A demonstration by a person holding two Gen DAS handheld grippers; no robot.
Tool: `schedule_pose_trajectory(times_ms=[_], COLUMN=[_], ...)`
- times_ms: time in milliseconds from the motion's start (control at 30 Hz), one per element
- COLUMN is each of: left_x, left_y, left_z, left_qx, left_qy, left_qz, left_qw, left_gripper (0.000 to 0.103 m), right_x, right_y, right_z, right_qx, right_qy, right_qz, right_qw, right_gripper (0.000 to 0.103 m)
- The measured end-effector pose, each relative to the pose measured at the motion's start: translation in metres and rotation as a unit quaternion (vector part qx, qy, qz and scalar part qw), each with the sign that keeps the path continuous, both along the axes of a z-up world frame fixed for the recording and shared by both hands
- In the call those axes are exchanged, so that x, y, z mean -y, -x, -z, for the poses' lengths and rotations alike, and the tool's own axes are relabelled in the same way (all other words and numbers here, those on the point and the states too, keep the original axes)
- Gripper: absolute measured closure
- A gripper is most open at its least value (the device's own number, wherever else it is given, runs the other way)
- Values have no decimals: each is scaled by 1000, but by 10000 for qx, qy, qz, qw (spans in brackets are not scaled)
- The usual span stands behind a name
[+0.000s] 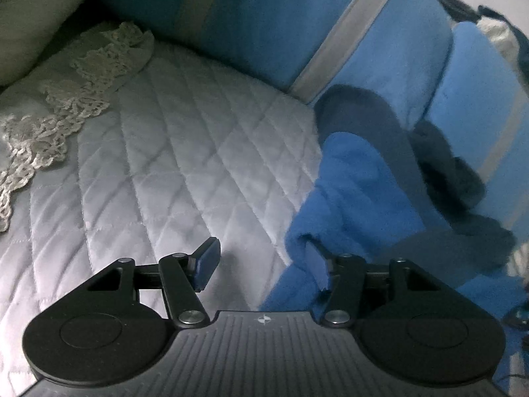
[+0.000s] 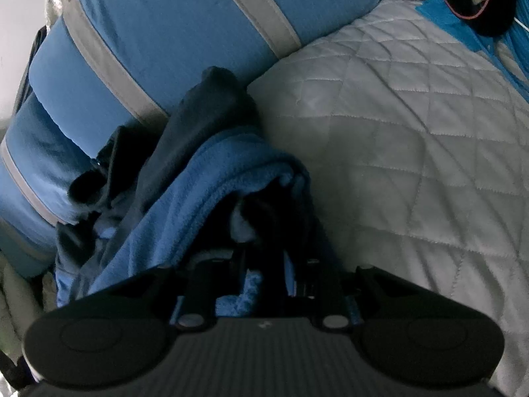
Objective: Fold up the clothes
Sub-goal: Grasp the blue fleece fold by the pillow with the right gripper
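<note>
One grey quilted bedspread [image 1: 185,152] fills the frame's left. One blue fleece garment [image 2: 198,198], lower centre, drapes over the right gripper [image 2: 261,264], hiding its fingers; grip unclear. The left gripper [image 1: 261,264] is spread, right finger under fleece.

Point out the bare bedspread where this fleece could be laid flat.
Free: grey quilted bedspread, between the lace trim, blue striped cushion and blue fleece garment. Crowded: the cushion's foot, where fleece bunches.

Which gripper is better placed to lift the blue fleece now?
Right. The right gripper already sits inside the blue fleece; the left gripper is open, touching only its edge.
</note>
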State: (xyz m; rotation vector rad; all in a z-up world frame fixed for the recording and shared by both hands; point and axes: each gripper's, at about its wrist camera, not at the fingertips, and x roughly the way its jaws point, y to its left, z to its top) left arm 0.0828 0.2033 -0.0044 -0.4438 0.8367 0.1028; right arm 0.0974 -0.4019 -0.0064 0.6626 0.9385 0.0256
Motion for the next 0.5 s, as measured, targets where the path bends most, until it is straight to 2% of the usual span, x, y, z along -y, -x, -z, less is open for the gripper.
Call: schedule_pose_trajectory(times_ms=[100,167,233,267,400,500], left_x=[-4,-5,-6,-6,1,10], left_y=[-6,-10,-14,-16,-20,-24], left_z=[2,1,2,2,-2,-6], left_qx=[78,157,201,219,330,527], left_qy=[208,300,463,551,197,-294], left_qz=[51,130,142,141,70,148], left_qw=[9997,9993,9986,9981,9992,9981], left_gripper=[49,61,82,86,88,89], right_x=[-1,-1,-1,-2,-3,-3], right_y=[0,-1,-1,-2,-2,-3], right_z=[1,2,2,3,3,3], right_qx=[-21,-42,-64,-72,-75,-81], right_qy=[34,46,57,89,163,168], right_qz=[4,12,20,14,-23,-39], right_qw=[10000,10000,10000,9999,9998,9998], right_gripper=[63,60,59,59,58,57])
